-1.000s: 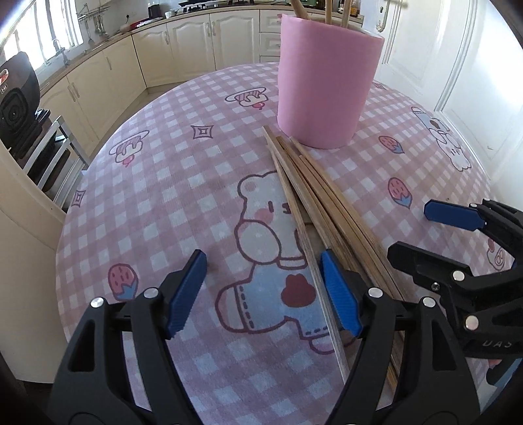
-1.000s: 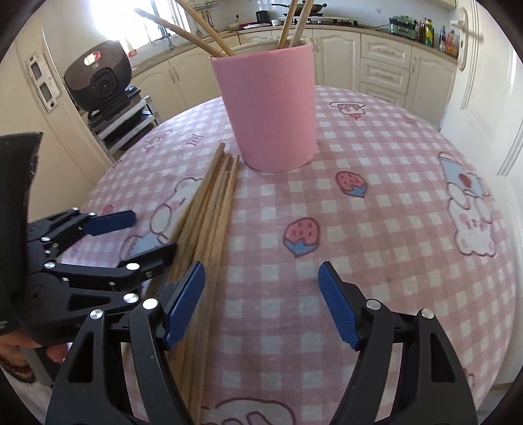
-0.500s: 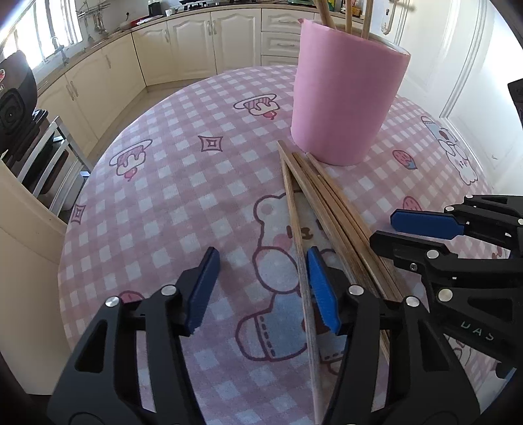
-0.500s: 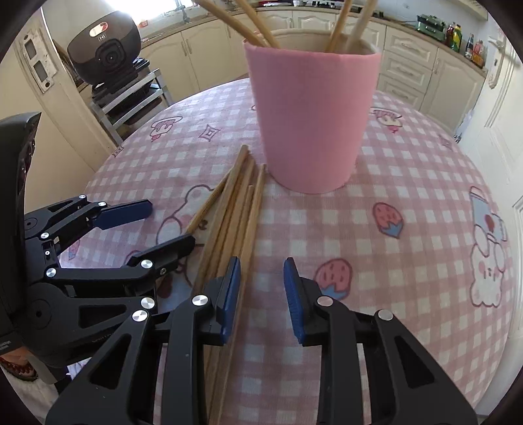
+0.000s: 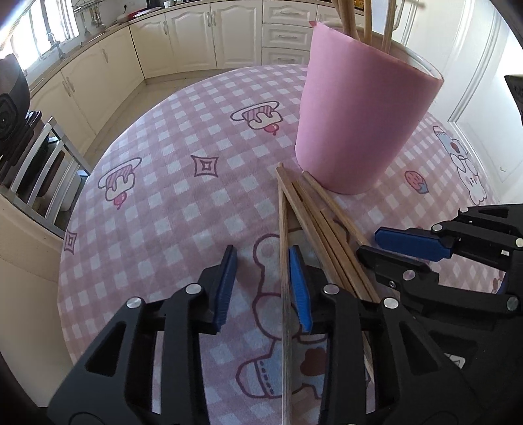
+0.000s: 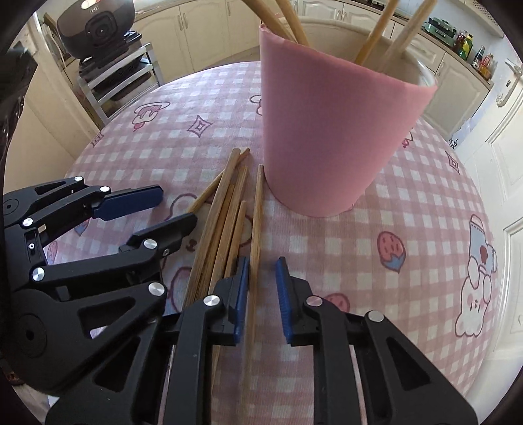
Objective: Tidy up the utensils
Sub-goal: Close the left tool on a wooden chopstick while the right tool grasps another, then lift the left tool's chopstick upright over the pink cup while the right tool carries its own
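Several wooden chopsticks lie in a loose bundle on the pink checked tablecloth, their far ends against a pink cup that holds several upright chopsticks. My left gripper is closing around the leftmost chopstick, which lies against the right pad with a gap to the left pad. My right gripper is closing around the rightmost chopstick, which sits near the left pad with the other pad apart. Each gripper shows in the other's view: the right gripper, the left gripper.
The round table's edge curves close on the left. Beyond it stand cream kitchen cabinets and a metal rack with a dark appliance. A white door is on the right. Bottles line the far counter.
Both grippers have moved forward along the bundle toward the pink cup, and their jaws have narrowed a lot. Each now has one chopstick between its pads.
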